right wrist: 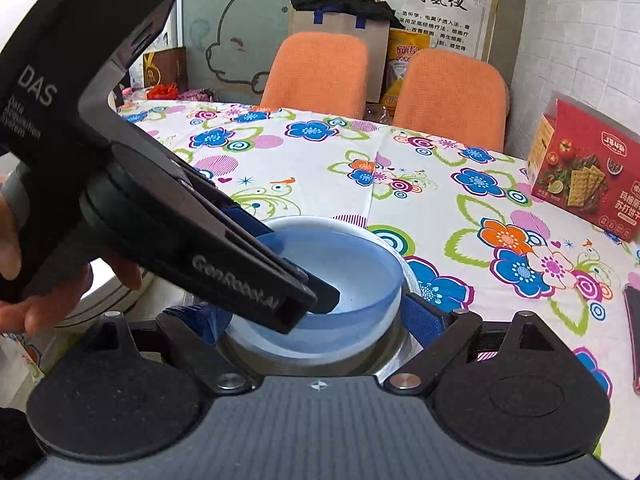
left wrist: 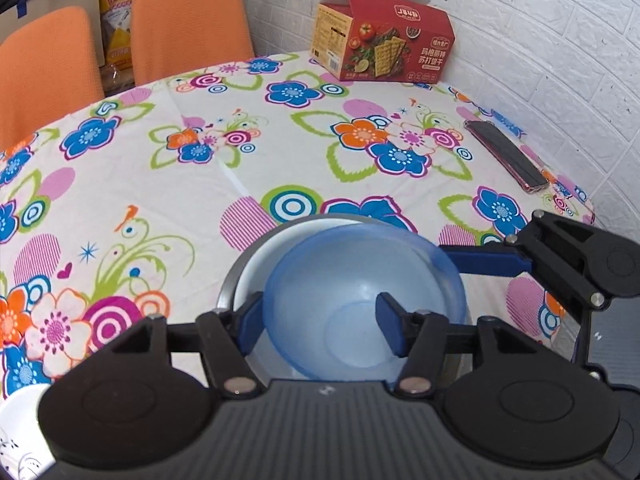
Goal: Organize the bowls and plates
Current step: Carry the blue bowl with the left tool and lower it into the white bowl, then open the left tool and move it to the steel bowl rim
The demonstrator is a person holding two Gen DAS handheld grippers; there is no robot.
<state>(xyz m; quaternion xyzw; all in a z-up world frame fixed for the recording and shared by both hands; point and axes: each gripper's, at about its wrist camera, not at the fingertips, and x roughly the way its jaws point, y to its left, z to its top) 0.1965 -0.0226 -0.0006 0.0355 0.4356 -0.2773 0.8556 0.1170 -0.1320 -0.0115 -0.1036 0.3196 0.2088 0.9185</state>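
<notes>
A translucent blue bowl [left wrist: 360, 280] [right wrist: 360, 276] sits nested in a white bowl [left wrist: 256, 264] [right wrist: 320, 224], which rests inside a metal bowl [left wrist: 226, 288] [right wrist: 400, 350] on the flowered tablecloth. My left gripper [left wrist: 320, 328] [right wrist: 298, 268] is open astride the blue bowl's near rim: one finger lies outside the wall, the other reaches inside it. My right gripper [right wrist: 308, 320] is wide open, with a finger on either side of the stack's near edge. In the left wrist view one of its blue fingers [left wrist: 484, 260] points at the stack's right rim.
A red cracker box [left wrist: 384, 36] [right wrist: 588, 176] stands at the far edge by the white brick wall. A dark flat phone [left wrist: 504, 156] lies at the right. Two orange chairs [left wrist: 188, 24] [right wrist: 320, 72] face the table. A white patterned dish [left wrist: 20, 432] sits near the left.
</notes>
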